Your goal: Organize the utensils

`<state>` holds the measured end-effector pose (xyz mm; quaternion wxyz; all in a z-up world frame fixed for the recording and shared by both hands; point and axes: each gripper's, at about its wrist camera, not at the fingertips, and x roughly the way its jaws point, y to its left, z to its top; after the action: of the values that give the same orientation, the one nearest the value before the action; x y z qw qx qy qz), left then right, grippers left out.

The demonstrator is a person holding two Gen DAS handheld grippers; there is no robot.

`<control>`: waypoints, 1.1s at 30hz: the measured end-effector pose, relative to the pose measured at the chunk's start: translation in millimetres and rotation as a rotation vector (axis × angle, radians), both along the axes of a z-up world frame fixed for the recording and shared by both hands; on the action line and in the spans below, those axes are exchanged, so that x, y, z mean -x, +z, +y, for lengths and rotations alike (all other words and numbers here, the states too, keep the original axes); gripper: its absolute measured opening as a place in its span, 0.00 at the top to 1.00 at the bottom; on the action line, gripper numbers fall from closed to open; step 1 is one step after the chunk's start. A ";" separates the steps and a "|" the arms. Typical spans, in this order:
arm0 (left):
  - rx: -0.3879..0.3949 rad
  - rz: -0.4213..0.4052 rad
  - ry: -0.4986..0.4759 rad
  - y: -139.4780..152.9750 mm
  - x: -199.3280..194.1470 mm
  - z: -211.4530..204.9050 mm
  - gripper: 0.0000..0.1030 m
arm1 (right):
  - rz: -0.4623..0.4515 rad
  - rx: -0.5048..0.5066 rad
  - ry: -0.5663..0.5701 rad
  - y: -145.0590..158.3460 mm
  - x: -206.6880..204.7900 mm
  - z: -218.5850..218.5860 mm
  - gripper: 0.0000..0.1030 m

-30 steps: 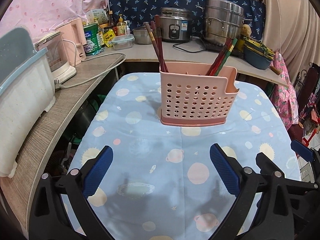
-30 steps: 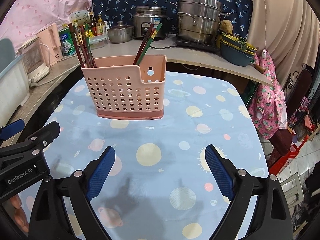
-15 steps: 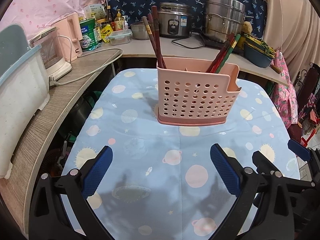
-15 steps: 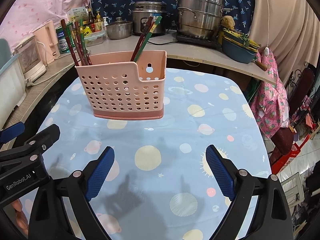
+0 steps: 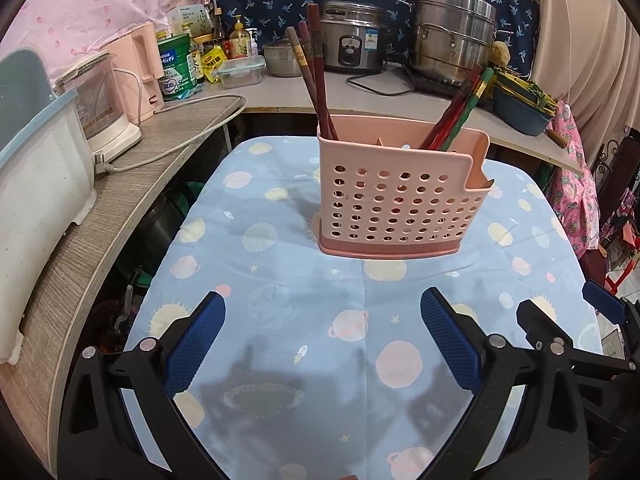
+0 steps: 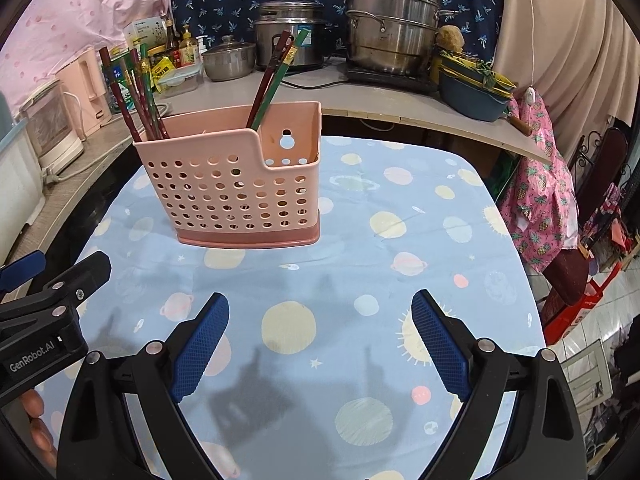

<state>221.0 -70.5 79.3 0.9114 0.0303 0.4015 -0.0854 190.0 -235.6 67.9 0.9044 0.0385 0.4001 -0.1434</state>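
Both the left gripper (image 5: pixel 322 340) and right gripper (image 6: pixel 320 340) hover spread and empty. Ahead stands the pink holder (image 5: pixel 396 196), chopsticks (image 5: pixel 316 84) sorted into its end compartments; nothing loose remains, so sorting looks finished.

Both views closer in on pink holder (image 5: pixel 394 200) vs 1 s ago; it sits larger, nearer in frame. Left gripper (image 5: pixel 323 344) and right gripper (image 6: pixel 320 340) advanced toward it; jaw spread unchanged, wide.
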 end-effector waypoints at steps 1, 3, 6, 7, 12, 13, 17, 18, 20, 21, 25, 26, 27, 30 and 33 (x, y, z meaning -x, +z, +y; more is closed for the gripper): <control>-0.001 0.001 0.001 -0.4 -0.5 -0.2 0.09 | 0.000 -0.002 -0.001 -0.1 -0.1 -0.2 0.14; 0.000 0.004 0.003 -1.1 -1.5 -0.2 0.09 | -0.001 -0.009 -0.001 -0.2 -0.4 -1.3 0.14; -0.001 0.006 0.004 -2.2 -2.1 -0.3 0.09 | 0.000 -0.014 -0.003 -1.1 -0.6 -1.9 0.14; -0.003 0.006 0.005 -2.7 -2.2 -0.4 0.09 | 0.000 -0.014 -0.003 -1.1 -0.4 -2.1 0.14; -0.008 0.012 0.008 -4.8 -3.0 -0.6 0.09 | 0.000 -0.017 -0.003 -2.4 -0.6 -1.2 0.14; -0.009 0.012 0.008 -4.9 -2.7 -0.9 0.09 | 0.002 -0.018 -0.002 -2.6 -1.0 -1.2 0.14; -0.016 0.010 0.008 -5.5 -2.3 -1.1 0.09 | 0.002 -0.019 -0.002 -3.5 -0.6 -0.4 0.14; -0.017 0.010 0.009 -5.6 -2.5 -0.8 0.09 | 0.001 -0.019 -0.002 -3.5 -0.5 -0.4 0.14; -0.016 0.008 0.010 -5.3 -2.0 -0.5 0.09 | -0.001 -0.019 -0.004 -4.0 -0.5 0.5 0.14; -0.017 0.008 0.010 -5.2 -1.7 -0.3 0.09 | -0.003 -0.018 -0.004 -4.5 -0.1 1.0 0.14; -0.022 0.004 0.009 -5.0 0.0 -0.4 0.09 | -0.005 -0.020 -0.010 -4.9 2.1 0.6 0.14; -0.023 0.003 0.009 -4.9 0.2 -0.2 0.09 | -0.005 -0.020 -0.011 -4.5 2.9 0.1 0.14; -0.024 0.003 0.009 -5.1 0.5 0.1 0.09 | -0.005 -0.021 -0.012 -4.7 3.3 0.0 0.14; -0.025 0.004 0.010 -5.2 1.0 0.5 0.09 | -0.006 -0.023 -0.014 -4.0 4.8 -1.0 0.14; -0.029 0.001 0.008 -5.0 2.3 0.5 0.09 | -0.009 -0.023 -0.014 -3.1 6.3 -0.9 0.14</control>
<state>218.7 -70.1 74.3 0.9110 0.0418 0.4032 -0.0759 183.7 -236.5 64.8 0.9046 0.0524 0.3973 -0.1450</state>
